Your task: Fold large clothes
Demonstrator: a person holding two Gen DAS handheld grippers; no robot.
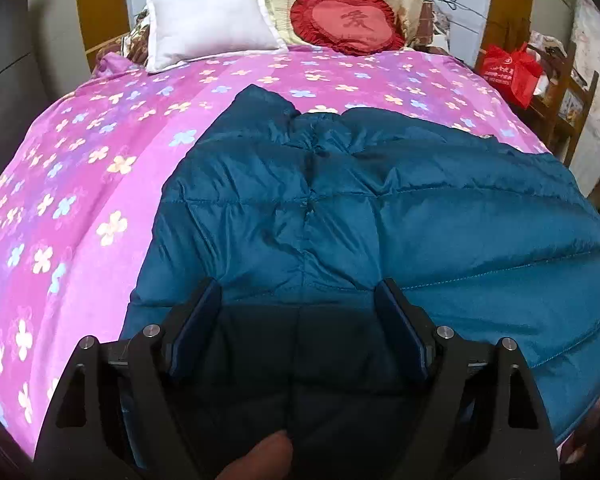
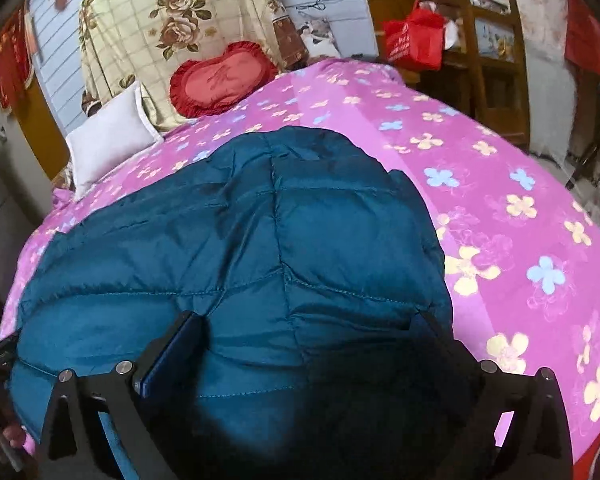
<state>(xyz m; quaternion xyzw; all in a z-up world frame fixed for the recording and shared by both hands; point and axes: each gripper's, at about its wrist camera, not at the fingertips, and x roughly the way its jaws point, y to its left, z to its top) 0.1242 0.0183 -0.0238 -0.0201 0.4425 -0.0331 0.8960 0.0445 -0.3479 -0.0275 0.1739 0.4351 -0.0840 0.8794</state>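
A teal quilted down jacket [image 1: 380,208] lies spread on the pink flowered bed cover [image 1: 80,168], back side up; it also shows in the right wrist view [image 2: 240,248]. My left gripper [image 1: 298,300] is open, its fingers wide apart over the jacket's dark near hem on the left side. My right gripper [image 2: 308,328] is open too, its fingers spread over the near hem on the jacket's right side, close to the cover [image 2: 520,240]. Neither holds any fabric. Part of the left gripper shows at the left edge of the right wrist view.
A white pillow [image 1: 208,20] and a red heart-shaped cushion [image 1: 346,20] lie at the head of the bed against a floral blanket [image 2: 172,32]. A wooden chair [image 2: 488,60] with a red bag [image 2: 414,36] stands right of the bed.
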